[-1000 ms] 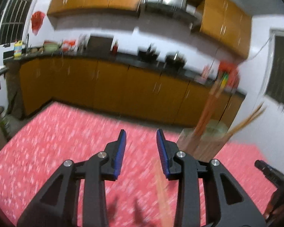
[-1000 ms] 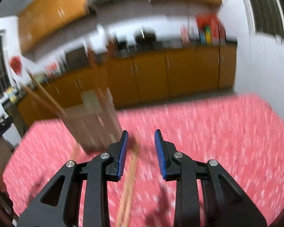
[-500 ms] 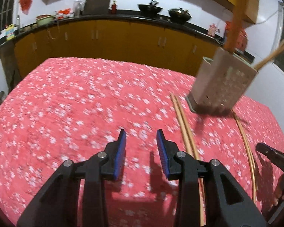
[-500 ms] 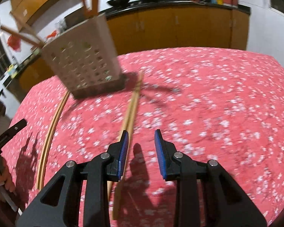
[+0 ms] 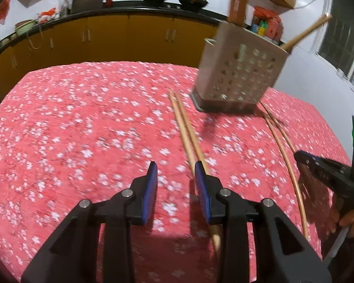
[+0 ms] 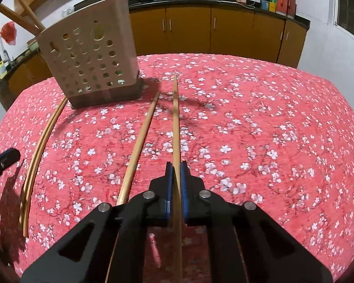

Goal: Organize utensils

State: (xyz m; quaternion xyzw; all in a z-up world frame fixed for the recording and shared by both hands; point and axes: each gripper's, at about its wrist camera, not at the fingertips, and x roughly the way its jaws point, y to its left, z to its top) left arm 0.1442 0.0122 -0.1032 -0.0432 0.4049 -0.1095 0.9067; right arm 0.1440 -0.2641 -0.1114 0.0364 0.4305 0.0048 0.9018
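Red floral tabletop (image 6: 259, 122) carries a perforated utensil holder (image 6: 89, 63) at 10 o'clock; right tongs (image 6: 176, 176) pinch a light, stiff, slippery chopstick (image 6: 175, 122) near its thick end. Left tongs (image 5: 175, 181) hang spread, empty.

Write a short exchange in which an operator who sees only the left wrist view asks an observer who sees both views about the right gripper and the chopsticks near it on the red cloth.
Operator: I see the right gripper only at my frame's edge. Has it got anything?
Observer: Yes. In the right wrist view the right gripper is shut on one chopstick, which runs forward between its pads.
Operator: And that chopstick's partner?
Observer: The second chopstick lies on the tablecloth to the left of the held one, outside the jaws. The two are apart, and the gap narrows toward the perforated holder.
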